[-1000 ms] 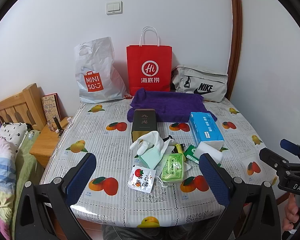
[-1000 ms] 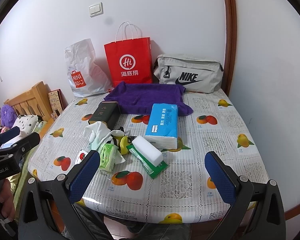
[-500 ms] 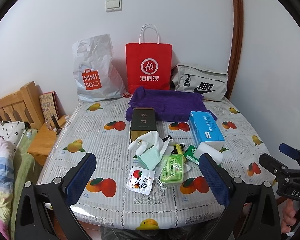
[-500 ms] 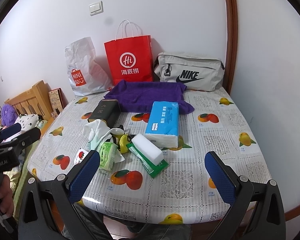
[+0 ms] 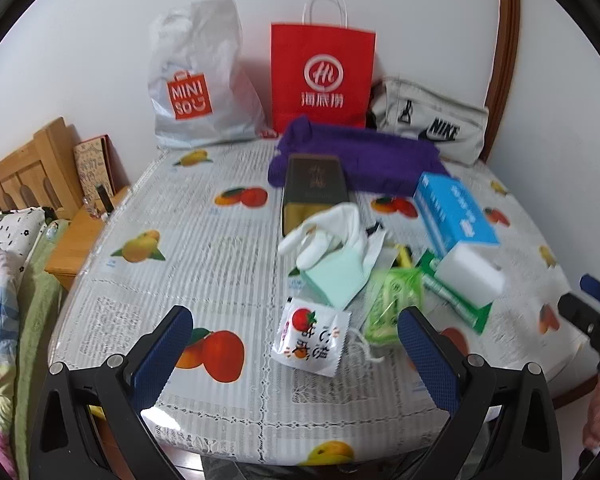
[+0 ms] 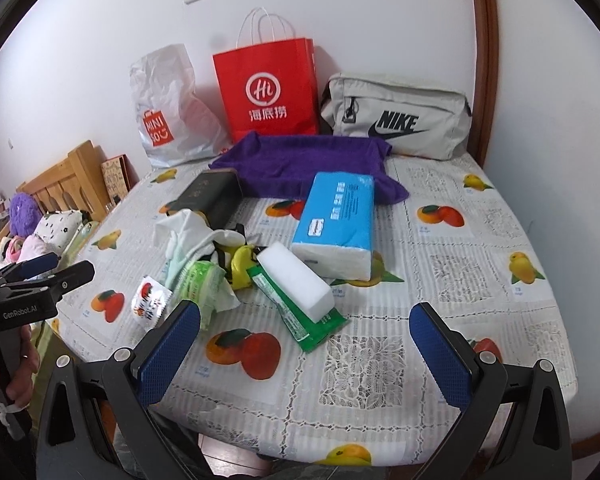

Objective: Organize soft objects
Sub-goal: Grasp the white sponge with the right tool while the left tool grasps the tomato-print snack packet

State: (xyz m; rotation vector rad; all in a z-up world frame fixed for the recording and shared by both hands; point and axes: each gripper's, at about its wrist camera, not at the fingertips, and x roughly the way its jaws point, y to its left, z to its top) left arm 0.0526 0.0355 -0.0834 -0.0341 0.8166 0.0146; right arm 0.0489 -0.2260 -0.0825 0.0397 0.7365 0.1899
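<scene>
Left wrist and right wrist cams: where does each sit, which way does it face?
Left wrist: on the left gripper at the table's near edge, facing the wall; own open fingers show, right gripper at right.
Right wrist: on the right gripper, further right, same heading; left gripper and hand at left.
Shared: red bag, purple towel, tissue pack.

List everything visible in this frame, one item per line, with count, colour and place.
table: 1, fruit-print cloth, centre
MINISO bag: 1, white, back left
paper bag: 1, red, back centre
Nike pouch: 1, grey, back right
towel: 1, purple, before the bags
tissue pack: 1, blue, centre
box: 1, dark, left of tissues
sponge: 1, white, on green packet
sachet: 1, white, near edge
left tool: 1, blue pads, open
right tool: 1, blue pads, open
</scene>
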